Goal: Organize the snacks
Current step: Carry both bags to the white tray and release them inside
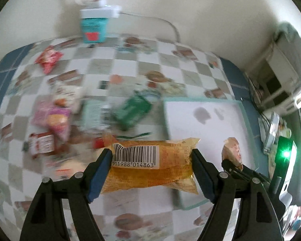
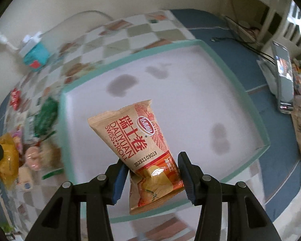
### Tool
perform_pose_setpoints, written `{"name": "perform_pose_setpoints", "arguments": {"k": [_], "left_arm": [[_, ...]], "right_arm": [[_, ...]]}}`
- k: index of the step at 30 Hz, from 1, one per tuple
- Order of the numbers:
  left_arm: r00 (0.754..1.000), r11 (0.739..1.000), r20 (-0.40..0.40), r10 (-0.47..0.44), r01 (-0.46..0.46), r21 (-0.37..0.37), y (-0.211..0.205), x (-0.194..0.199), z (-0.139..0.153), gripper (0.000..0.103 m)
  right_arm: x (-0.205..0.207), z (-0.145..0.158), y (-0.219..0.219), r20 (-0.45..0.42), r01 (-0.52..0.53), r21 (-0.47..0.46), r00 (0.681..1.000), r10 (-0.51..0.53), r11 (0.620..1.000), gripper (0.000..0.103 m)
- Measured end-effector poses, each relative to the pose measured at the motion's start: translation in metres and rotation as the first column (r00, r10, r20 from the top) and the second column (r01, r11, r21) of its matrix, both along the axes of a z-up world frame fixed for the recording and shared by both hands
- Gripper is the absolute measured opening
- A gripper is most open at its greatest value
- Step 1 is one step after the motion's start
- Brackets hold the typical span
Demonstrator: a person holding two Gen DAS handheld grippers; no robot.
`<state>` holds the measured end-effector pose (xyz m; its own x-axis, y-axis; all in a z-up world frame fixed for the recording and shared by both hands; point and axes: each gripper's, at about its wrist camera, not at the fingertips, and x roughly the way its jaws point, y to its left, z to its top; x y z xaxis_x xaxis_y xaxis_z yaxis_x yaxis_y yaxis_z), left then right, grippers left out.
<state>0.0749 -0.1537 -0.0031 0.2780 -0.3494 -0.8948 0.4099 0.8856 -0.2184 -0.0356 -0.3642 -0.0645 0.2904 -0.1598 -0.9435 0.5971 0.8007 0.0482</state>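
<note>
My left gripper (image 1: 151, 156) is shut on a yellow snack packet (image 1: 150, 170) with a barcode, held lengthwise between the blue pads above the checkered tablecloth (image 1: 118, 66), by the near left edge of the white tray (image 1: 202, 120). The right gripper (image 2: 153, 167) is shut on a tan and red Swiss roll packet (image 2: 138, 140), lifted over the teal-rimmed tray (image 2: 182, 88). That tray is bare inside except for grey marks. In the left wrist view, the right gripper (image 1: 233, 166) and its packet (image 1: 231, 151) show at the right. The yellow packet (image 2: 7, 158) appears at the right wrist view's left edge.
Several loose snacks lie left of the tray: a green packet (image 1: 132, 108), a pink one (image 1: 56, 120), red ones (image 1: 48, 59). A teal box (image 1: 93, 29) with a white plug and cable stands at the wall. A phone (image 2: 284, 76) and clutter sit right of the tray.
</note>
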Motion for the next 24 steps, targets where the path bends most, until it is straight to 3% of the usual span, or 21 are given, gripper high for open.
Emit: {"name": "perform_pose_setpoints", "arguments": {"k": [7, 15, 17, 19, 23, 24], "left_arm": [[0.994, 0.994, -0.017, -0.104, 0.104, 0.011, -0.063, -0.005, -0.020, 0.080], [0.989, 0.989, -0.001, -0.146, 0.146, 0.022, -0.104, 0.007, -0.035, 0.080], [0.989, 0.989, 0.001, -0.149, 0.149, 0.012, -0.109, 0.009, -0.035, 0.080], [0.989, 0.989, -0.003, -0.150, 0.150, 0.010, -0.110, 0.011, -0.036, 0.081], [0.991, 0.991, -0.006, -0.137, 0.137, 0.007, -0.105, 0.015, -0.037, 0.082], [0.992, 0.992, -0.009, -0.128, 0.128, 0.000, -0.102, 0.016, -0.036, 0.086]], "right_arm": [[-0.002, -0.012, -0.041, -0.052, 0.044, -0.021, 0.998, -0.045, 0.999, 0.052], [0.016, -0.014, -0.071, -0.080, 0.043, -0.049, 0.996, -0.047, 0.998, 0.053], [0.020, -0.011, -0.076, -0.079, 0.040, -0.064, 0.996, -0.045, 0.997, 0.056], [0.021, -0.007, -0.078, -0.077, 0.039, -0.078, 0.996, -0.045, 0.996, 0.068], [0.026, -0.004, -0.079, -0.076, 0.039, -0.082, 0.996, -0.045, 0.996, 0.070], [0.025, -0.003, -0.077, -0.073, 0.037, -0.082, 0.996, -0.043, 0.996, 0.074]]}}
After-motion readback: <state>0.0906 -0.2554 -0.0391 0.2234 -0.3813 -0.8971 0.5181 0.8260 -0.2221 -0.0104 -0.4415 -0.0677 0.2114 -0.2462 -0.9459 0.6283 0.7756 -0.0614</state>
